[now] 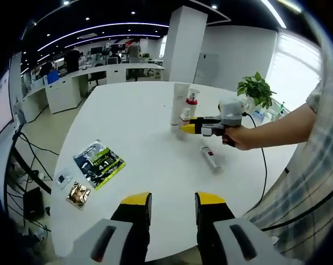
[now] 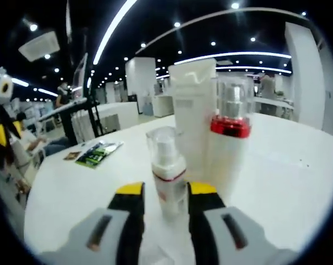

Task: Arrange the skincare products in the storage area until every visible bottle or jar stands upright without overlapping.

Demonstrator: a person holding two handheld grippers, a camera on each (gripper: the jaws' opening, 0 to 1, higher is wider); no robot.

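Observation:
On the white round table (image 1: 127, 118) a tall white tube (image 1: 179, 102) (image 2: 191, 105) and a red-collared pump bottle (image 1: 191, 106) (image 2: 230, 149) stand upright side by side. In front of them stands a small clear-capped bottle (image 2: 167, 160) with a red band. My right gripper (image 1: 189, 128) (image 2: 166, 190), held by a hand (image 1: 239, 137), has its jaws on either side of that bottle with slim gaps, so it is open. Another bottle (image 1: 210, 157) lies on its side nearby. Near the table's front edge my left gripper (image 1: 173, 204) is open and holds nothing.
A green-black sachet (image 1: 100, 163) (image 2: 97, 152), a gold packet (image 1: 78, 194) and a small white packet (image 1: 63, 178) lie at the table's left. A potted plant (image 1: 257, 88) stands at the far right edge. Office desks (image 1: 72, 83) lie beyond.

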